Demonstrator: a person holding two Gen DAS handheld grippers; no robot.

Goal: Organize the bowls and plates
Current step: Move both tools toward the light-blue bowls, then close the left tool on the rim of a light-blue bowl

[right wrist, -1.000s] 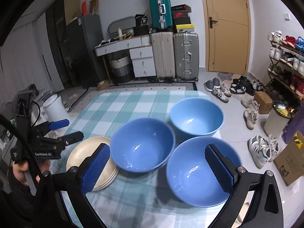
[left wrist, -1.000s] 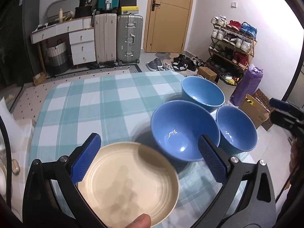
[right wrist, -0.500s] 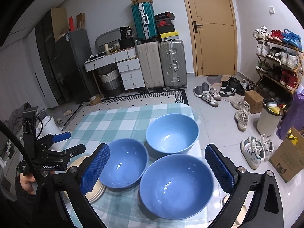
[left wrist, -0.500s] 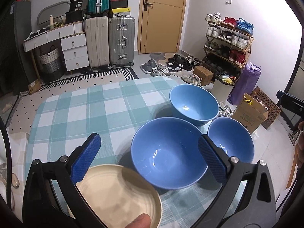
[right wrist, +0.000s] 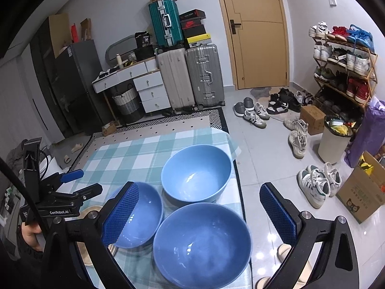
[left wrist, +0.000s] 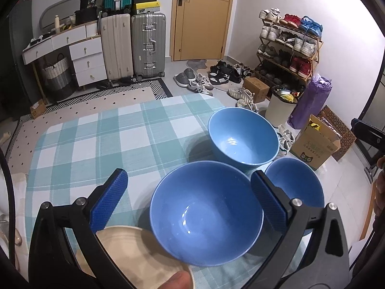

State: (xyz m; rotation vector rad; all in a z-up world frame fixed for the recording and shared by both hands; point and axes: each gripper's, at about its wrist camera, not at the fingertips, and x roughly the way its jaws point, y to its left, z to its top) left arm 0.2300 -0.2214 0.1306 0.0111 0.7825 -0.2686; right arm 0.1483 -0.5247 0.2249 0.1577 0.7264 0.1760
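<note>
Checked tablecloth (right wrist: 134, 154), "GenRobot.AI" on left hand-held gripper (right wrist: 79, 180)

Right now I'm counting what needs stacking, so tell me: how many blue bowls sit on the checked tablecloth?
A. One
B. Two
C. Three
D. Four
C: the right wrist view shows three blue bowls on the checked tablecloth: a far bowl, a near bowl and a left bowl beside the cream plate.
</note>
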